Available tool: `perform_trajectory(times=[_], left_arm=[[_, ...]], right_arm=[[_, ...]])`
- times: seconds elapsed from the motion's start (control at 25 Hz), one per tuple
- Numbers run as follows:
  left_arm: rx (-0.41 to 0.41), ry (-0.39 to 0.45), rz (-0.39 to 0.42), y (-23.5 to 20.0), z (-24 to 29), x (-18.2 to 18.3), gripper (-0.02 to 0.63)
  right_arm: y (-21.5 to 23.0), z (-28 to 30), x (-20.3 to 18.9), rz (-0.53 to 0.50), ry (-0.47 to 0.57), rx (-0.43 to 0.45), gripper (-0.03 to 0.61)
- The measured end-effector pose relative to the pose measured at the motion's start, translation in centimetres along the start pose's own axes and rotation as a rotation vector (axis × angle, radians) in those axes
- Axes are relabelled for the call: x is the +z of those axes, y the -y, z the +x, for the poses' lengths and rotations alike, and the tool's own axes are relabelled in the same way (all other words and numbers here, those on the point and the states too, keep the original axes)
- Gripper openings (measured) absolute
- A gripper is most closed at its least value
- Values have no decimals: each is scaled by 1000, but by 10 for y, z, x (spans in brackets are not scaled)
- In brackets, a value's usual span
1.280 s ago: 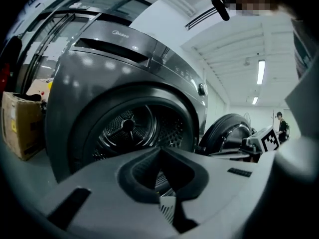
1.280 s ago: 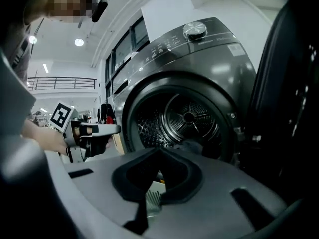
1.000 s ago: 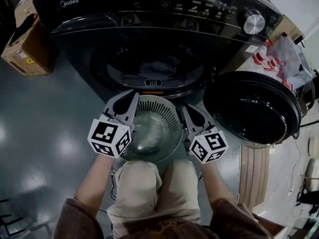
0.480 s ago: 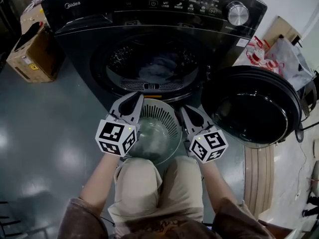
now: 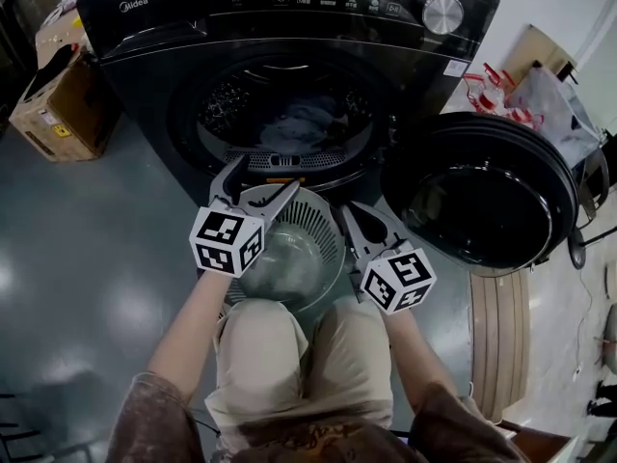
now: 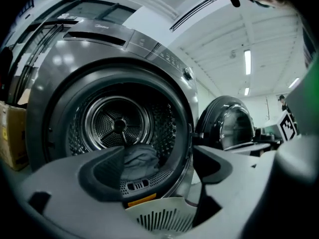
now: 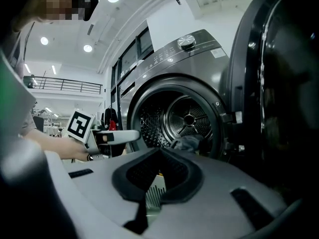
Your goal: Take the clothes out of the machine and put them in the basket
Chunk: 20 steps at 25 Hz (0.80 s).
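Standing beside a cardboard box (image 5: 48,99), the glossy dark machine (image 5: 183,27) holds crumpled grey clothes (image 5: 301,123) low in its perforated steel drum (image 6: 119,126). Left gripper (image 5: 258,183): level, jaws just opened wide, nothing between them. Slotted pale plastic basket (image 5: 326,225): below the opening. Right gripper (image 5: 349,212): level, jaws pressed together, empty. Round glass door (image 5: 482,196): swung open.

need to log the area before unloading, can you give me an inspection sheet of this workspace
surface: glossy grey floor
job's things: clothes in washer drum; door open; basket in front
clutter: cardboard box, plastic bags
left tongs: just opened, nothing between
right tongs: shut, empty
cables: thin line far right, maybe a cable
surroundings: indoor hall, ceiling lights
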<state>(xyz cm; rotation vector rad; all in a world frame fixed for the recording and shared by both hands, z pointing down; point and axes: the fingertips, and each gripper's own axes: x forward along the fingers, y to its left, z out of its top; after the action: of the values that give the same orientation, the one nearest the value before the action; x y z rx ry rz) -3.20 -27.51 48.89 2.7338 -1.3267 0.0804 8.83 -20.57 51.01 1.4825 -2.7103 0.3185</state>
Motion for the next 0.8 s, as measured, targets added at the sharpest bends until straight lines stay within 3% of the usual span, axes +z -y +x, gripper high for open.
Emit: perform_trajectory(times=[0.16,0.52,0.8], left_arm=[[-14,-40,24,-6,28,-13,469],[-18,-199,242,-30,121,-62,491],[-23,-285,281,-42,170,-92,489]], right_arm=[[-2,-5,-4,10,-3,-1,-3],[-1,-15,-16,15,-21,-19,-3],[3,-23,-26,31,-33,-41,-3]])
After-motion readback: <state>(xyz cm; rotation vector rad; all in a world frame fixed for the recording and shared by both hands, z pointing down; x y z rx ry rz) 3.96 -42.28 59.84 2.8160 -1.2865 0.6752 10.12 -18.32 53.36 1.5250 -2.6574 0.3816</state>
